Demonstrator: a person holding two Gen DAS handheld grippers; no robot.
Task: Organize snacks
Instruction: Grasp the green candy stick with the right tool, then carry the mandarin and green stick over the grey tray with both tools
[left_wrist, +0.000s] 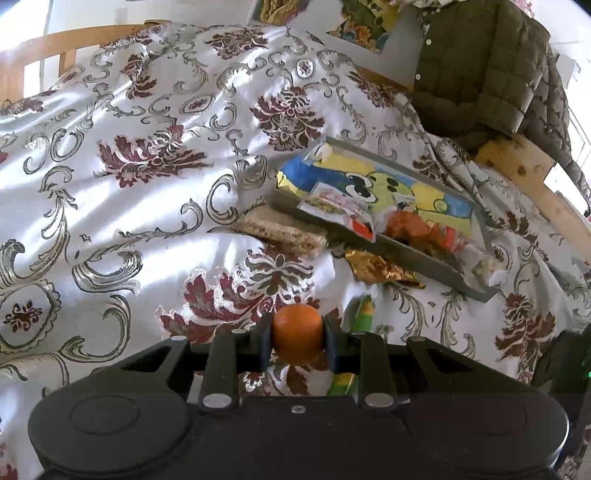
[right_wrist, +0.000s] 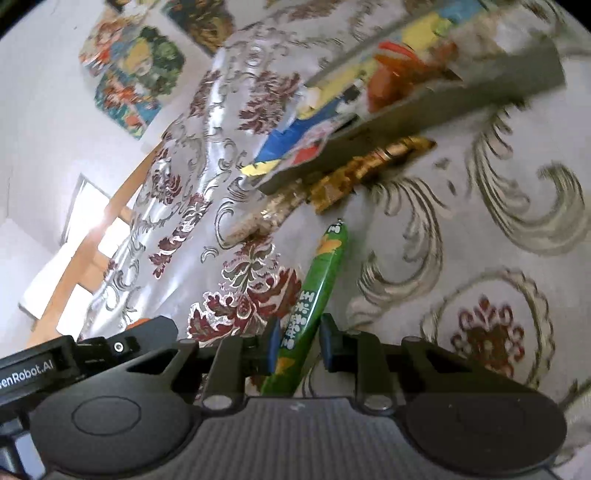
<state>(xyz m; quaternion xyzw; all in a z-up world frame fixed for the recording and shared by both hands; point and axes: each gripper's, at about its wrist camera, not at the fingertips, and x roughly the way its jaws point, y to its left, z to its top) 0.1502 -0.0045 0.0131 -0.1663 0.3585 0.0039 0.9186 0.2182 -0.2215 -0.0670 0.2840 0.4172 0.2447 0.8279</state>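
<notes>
Fingers of left gripper (left_wrist: 297, 341) pinch round orange snack (left_wrist: 297, 338), lifted above bedspread (left_wrist: 110, 177). Right gripper (right_wrist: 298, 345) straddles green stick snack (right_wrist: 314, 295); one pad touches wrapper, other side shows small gap, grip uncertain. Surface: glossy white cloth, maroon and silver-grey floral scrolls, sunlit. Grey tray (left_wrist: 424, 258) on cloth holds cartoon-print packet (left_wrist: 406, 184) and small sachets. Grain bar (left_wrist: 284, 232) and gold wrapper (left_wrist: 380, 267) just beside tray's near wall. Olive quilted jacket (left_wrist: 480, 66) draped over wooden frame; colourful posters (right_wrist: 129, 74) on white wall.
</notes>
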